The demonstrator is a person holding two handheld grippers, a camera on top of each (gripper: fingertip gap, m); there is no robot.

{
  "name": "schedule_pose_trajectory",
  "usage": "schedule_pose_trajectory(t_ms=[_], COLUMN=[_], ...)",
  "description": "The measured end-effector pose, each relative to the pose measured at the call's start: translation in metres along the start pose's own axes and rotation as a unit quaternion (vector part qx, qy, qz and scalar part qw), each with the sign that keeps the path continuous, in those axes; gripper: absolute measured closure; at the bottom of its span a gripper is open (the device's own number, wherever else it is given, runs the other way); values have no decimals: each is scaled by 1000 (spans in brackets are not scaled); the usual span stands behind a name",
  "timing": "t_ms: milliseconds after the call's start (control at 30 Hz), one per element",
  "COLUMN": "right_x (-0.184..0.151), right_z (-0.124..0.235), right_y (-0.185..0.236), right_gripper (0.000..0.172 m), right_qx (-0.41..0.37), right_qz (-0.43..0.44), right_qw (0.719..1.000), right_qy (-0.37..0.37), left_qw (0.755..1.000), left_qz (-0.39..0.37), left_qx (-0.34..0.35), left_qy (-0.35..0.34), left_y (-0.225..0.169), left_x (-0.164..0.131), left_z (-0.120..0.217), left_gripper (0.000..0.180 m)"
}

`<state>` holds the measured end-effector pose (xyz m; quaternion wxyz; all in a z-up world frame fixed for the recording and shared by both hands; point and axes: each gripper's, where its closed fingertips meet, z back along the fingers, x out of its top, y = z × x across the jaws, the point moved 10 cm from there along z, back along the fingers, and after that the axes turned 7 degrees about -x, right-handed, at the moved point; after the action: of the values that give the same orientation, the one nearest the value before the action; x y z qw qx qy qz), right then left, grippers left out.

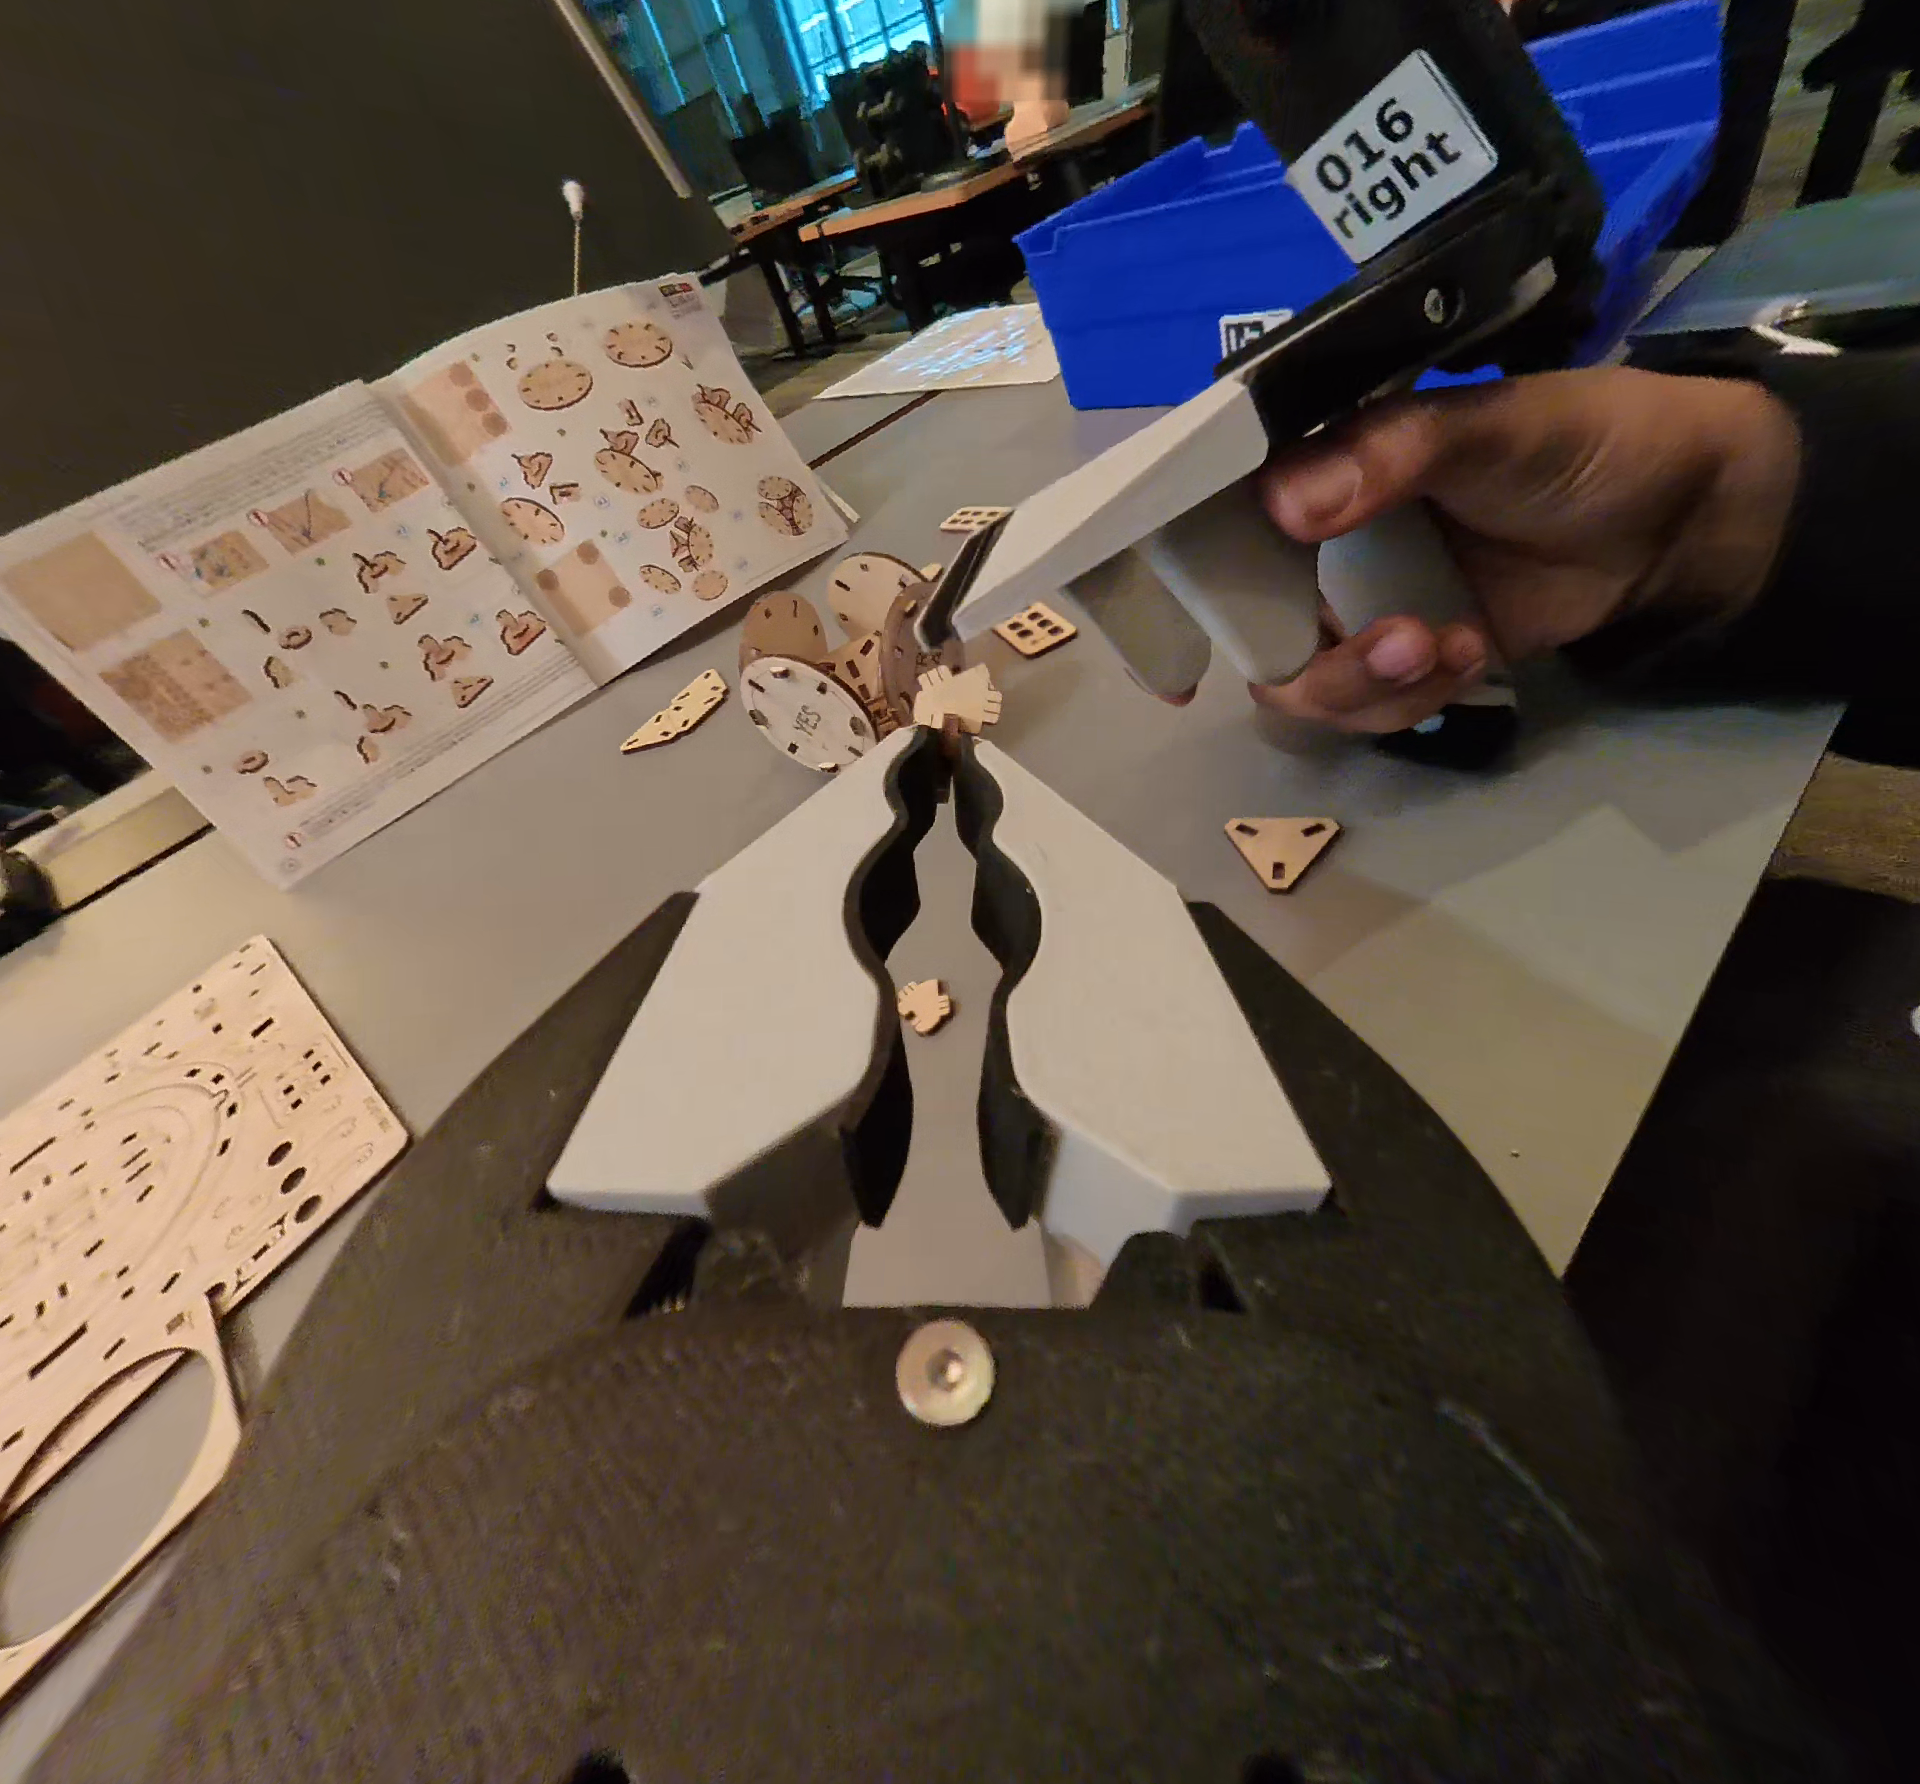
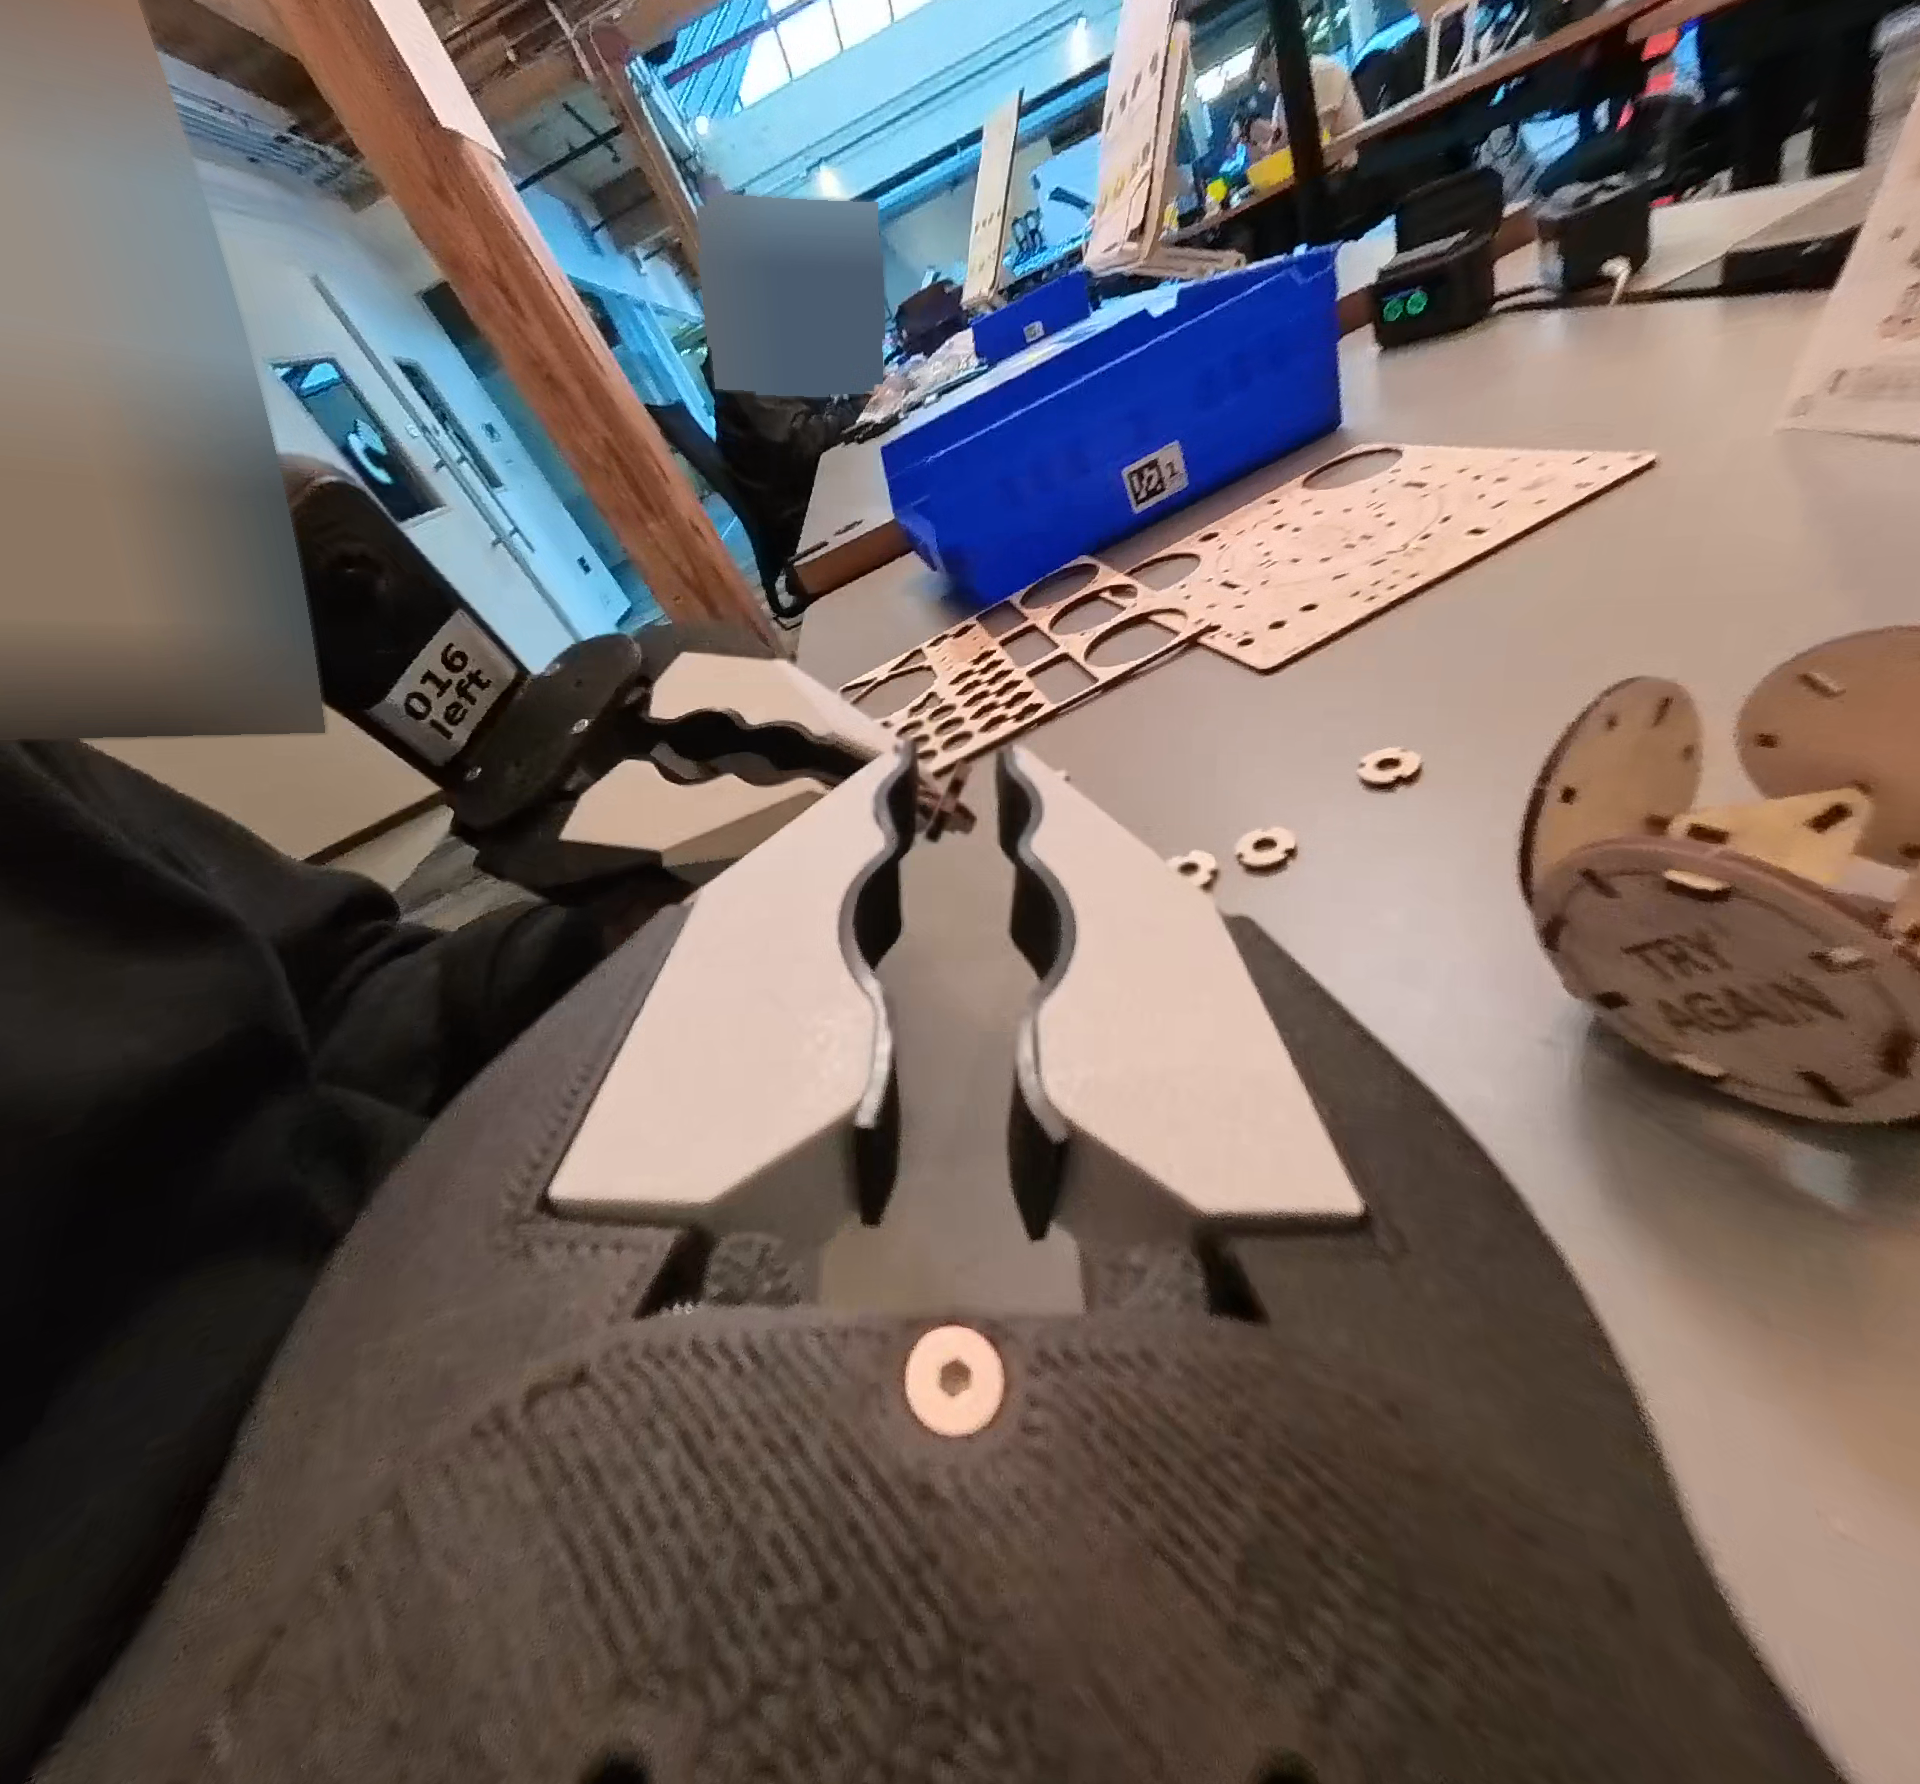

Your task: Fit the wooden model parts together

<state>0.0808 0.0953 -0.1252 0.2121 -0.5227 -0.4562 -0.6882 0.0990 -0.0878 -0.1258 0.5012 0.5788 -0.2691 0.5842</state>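
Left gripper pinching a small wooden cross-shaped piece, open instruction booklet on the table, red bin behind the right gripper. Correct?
One error: the bin behind the right gripper is blue, not red, as the left wrist view shows. The rest holds: the left gripper pinches the small wooden cross-shaped piece, and the booklet lies open on the table.

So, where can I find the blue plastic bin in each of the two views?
Left wrist view: the blue bin is at upper right, behind the right gripper.
Right wrist view: the blue bin is at upper centre, behind the cut-out wooden sheet.
Shared landmark: the wooden disc model.
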Motion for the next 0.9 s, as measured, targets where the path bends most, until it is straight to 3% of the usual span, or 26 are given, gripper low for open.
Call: schedule_pose_trajectory(t_ms=[133, 267, 333, 433, 633, 800, 900], right_x=[1, 5, 2, -13, -25, -33, -36], right_z=[2, 7, 5, -7, -21, -29, -32], right_y=[-3, -9, -12, -14, -7, -7, -5], right_gripper=[155, 155, 154, 132, 132, 136, 157], right_qx=[6, -41, -85, -124, -113, -118, -144], right_qz=[-13, 28, 44, 87, 135, 150, 190], right_qw=[1000, 999, 995, 971, 951, 933, 920], right_qy=[-13, -12, 37, 184, 254, 305, 311], left_qw=[1000, 991, 972, 929, 840, 817, 818], left_qz=[5, 121, 216, 346, 489, 514, 514], left_qx=[7, 2, -18, -67, -151, -172, -177], left_qy=[-8, -58, -86, -116, -182, -197, -191], left_y=[1, 26, 44, 65, 80, 82, 81], left_x=[0, -4, -11, -26, -45, -48, -48], left_z=[2, 13, 18, 20, 22, 23, 21], left_gripper=[179, 179, 179, 178, 179, 179, 179])
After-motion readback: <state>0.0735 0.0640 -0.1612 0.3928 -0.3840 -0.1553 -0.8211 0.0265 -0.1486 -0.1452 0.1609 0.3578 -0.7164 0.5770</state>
